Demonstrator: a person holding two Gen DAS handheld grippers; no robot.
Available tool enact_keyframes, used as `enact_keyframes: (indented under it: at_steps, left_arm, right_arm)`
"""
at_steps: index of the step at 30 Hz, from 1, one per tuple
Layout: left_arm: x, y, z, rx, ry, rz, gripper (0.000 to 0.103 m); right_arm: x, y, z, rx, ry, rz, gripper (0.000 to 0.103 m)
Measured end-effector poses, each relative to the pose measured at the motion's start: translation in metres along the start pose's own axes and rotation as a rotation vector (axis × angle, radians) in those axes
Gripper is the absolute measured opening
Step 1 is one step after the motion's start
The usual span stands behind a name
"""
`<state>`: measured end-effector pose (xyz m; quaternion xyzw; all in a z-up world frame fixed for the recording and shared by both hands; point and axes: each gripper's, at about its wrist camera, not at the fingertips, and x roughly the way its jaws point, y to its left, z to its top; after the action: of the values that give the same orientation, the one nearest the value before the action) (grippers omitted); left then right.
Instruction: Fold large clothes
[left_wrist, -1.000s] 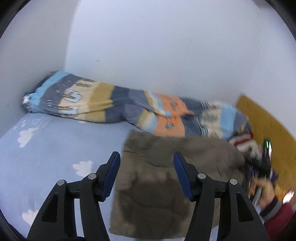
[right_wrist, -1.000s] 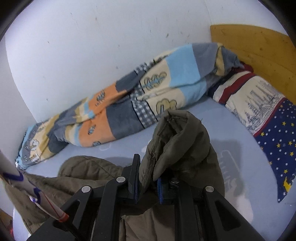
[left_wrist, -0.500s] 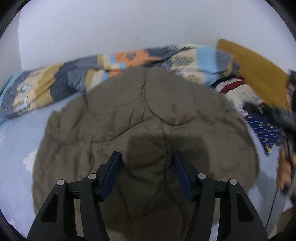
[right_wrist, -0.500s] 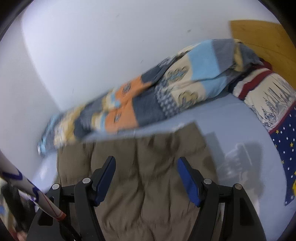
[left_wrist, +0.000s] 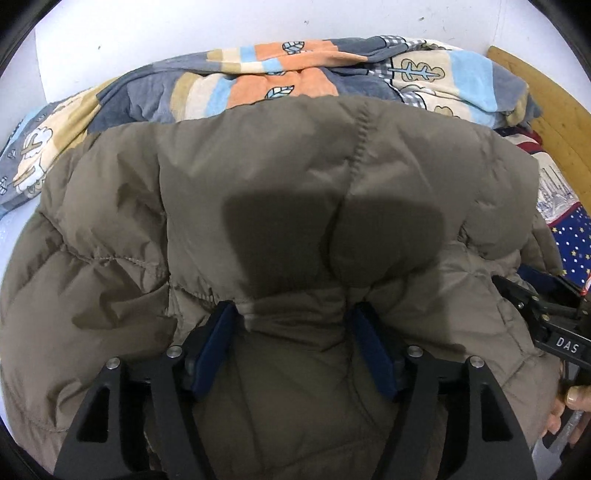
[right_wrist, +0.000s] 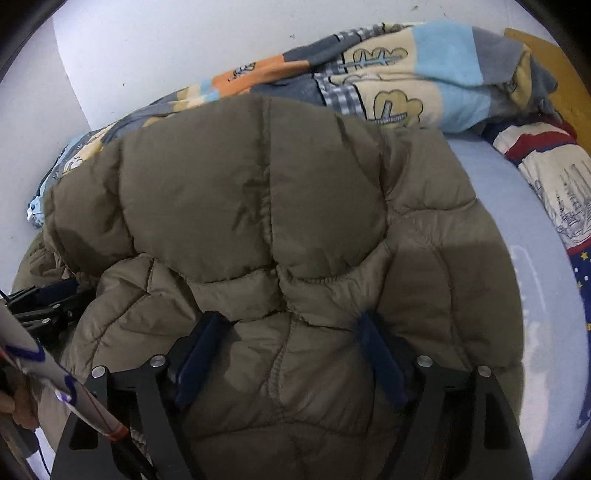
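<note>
White walls back a bed with a pale blue sheet, a patterned blanket bunched along the wall. On it lies a brown puffer jacket, directly under both grippers. The left gripper and right gripper press down on its padding with jaws spread, having just been opening; fabric bulges between the pads, unclamped.

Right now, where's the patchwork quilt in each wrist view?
Left wrist: patchwork quilt runs across the top, behind the olive puffer jacket.
Right wrist: quilt sits upper right, behind the jacket.
Shared landmark: wooden headboard, right of the quilt.
</note>
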<state>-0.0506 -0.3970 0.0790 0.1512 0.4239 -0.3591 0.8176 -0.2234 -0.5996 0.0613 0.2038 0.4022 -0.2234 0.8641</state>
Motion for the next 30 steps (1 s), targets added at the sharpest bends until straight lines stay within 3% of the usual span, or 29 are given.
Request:
enact_keyframes:
  at_steps: [4, 7, 11, 15, 17, 22, 24, 26, 30]
  left_arm:
    - [-0.009, 0.001, -0.007, 0.003, -0.036, 0.025, 0.069]
    - [-0.044, 0.007, -0.029, 0.002, -0.088, -0.002, 0.069]
    - [-0.103, 0.016, -0.077, 0.085, -0.178, 0.019, 0.069]
    - [-0.134, 0.035, -0.115, 0.121, -0.165, 0.092, 0.069]
    - [-0.147, 0.056, -0.13, 0.086, -0.168, 0.143, 0.069]
    - [-0.145, 0.1, -0.133, -0.088, -0.149, 0.143, 0.069]
    - [-0.132, 0.108, -0.134, -0.135, -0.113, 0.123, 0.069]
    - [-0.12, 0.106, -0.132, -0.132, -0.083, 0.15, 0.069]
    - [-0.105, 0.097, -0.131, -0.116, -0.031, 0.213, 0.07]
  right_arm:
    - [0.007, 0.002, -0.002, -0.007, -0.007, -0.039, 0.083]
    - [-0.003, 0.006, -0.004, 0.007, -0.006, -0.05, 0.083]
    - [-0.058, 0.025, -0.024, 0.064, -0.069, 0.006, 0.082]
    - [-0.106, 0.034, -0.068, 0.055, -0.111, 0.041, 0.082]
    - [-0.12, 0.044, -0.087, 0.039, -0.117, 0.047, 0.079]
    - [-0.139, 0.059, -0.099, 0.062, -0.136, 0.066, 0.073]
    - [-0.137, 0.066, -0.1, 0.034, -0.154, 0.033, 0.07]
    - [-0.125, 0.07, -0.098, -0.005, -0.149, 0.013, 0.058]
    - [-0.077, 0.052, -0.097, 0.06, -0.008, 0.072, 0.056]
